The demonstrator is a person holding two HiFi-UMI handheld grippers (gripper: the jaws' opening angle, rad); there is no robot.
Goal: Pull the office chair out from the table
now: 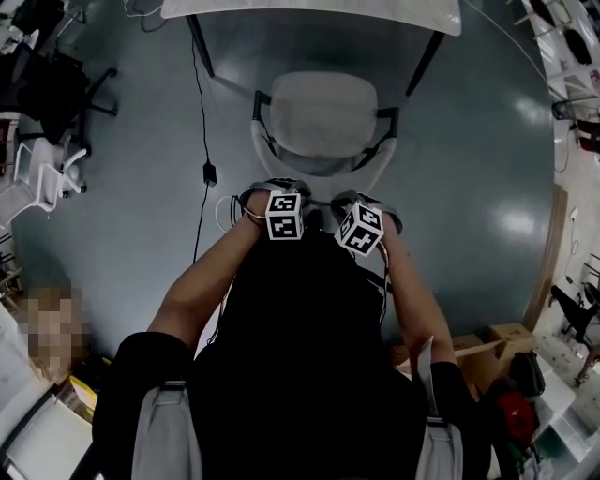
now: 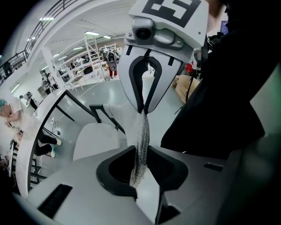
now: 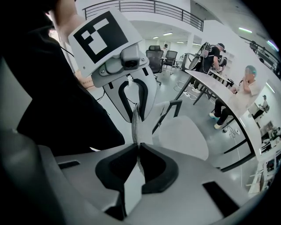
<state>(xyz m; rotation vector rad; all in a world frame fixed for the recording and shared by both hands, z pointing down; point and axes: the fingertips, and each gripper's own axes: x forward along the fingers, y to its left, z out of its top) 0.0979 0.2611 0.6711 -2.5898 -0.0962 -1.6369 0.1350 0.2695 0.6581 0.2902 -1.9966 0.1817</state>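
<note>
The office chair (image 1: 323,112), with a pale grey seat and black armrests, stands on the glossy blue-grey floor (image 1: 469,169). It is just on the person's side of the white-topped, black-legged counter (image 1: 375,14). The seat front lies near the counter's edge, and the whole seat shows clear of the top.

The chair faces the counter: its seat front points toward it, and its grey mesh backrest (image 2: 141,140) is turned toward the person. The backrest's top edge, its long line, runs side to side, parallel to the counter's near edge.

Both grippers grip that top edge, one on each side of the chair's middle. The left gripper (image 1: 274,187) has its dark pads pressed onto a speckled fold of the mesh, which keeps the jaws a little apart. The right gripper (image 1: 367,199) has its jaws almost together, pinching a thinner part of the same edge. In each gripper view the mesh runs edge-on from the near jaws straight to the other gripper, which is clamped farther along it.

Each white marker cube (image 1: 284,216) carries black-and-white square code patterns rather than letters.

To the left of the chair, a thin black cable (image 1: 199,112) trails across the floor to a small black plug block (image 1: 209,172).
</note>
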